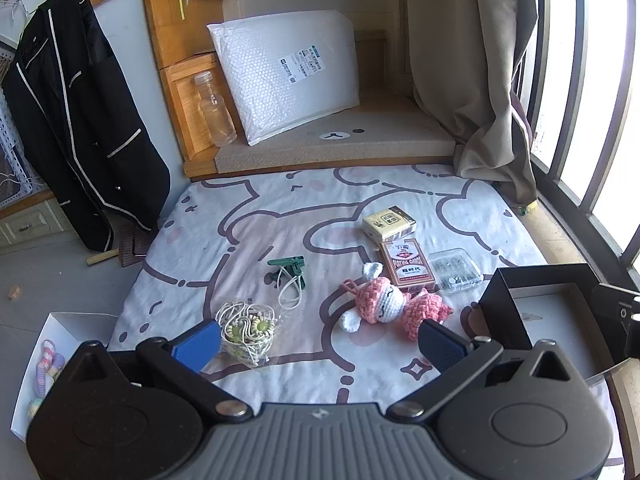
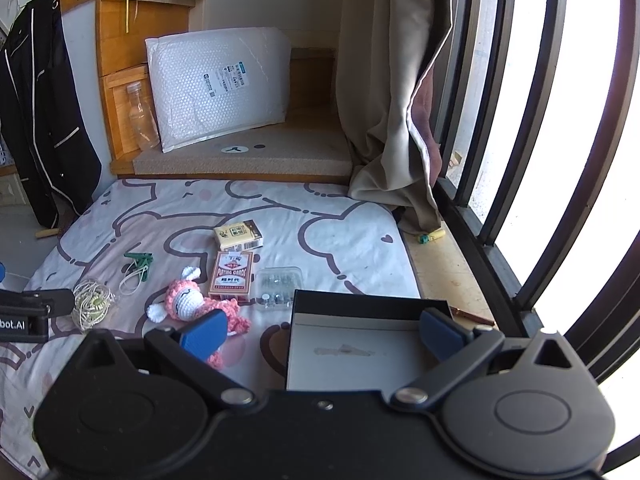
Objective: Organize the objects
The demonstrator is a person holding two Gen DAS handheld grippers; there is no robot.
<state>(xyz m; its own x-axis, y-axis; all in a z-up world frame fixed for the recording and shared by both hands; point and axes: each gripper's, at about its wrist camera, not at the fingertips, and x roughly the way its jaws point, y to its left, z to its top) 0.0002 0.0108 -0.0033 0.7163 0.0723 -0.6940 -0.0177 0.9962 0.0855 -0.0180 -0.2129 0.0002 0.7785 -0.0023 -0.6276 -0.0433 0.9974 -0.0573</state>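
On the patterned bedsheet lie a pink crochet doll, a bagged cord bundle with beads, a green clip with white string, a red card deck, a yellow box and a clear plastic case. My left gripper is open and empty, just short of the doll and the bundle. My right gripper is open and empty above the near part of a black box with a white floor. The doll lies left of it.
A white box with knitted items sits at the lower left beside the bed. A bubble-wrap parcel and a clear bottle stand on the raised cushion behind. A black jacket hangs at left; curtain and window bars at right.
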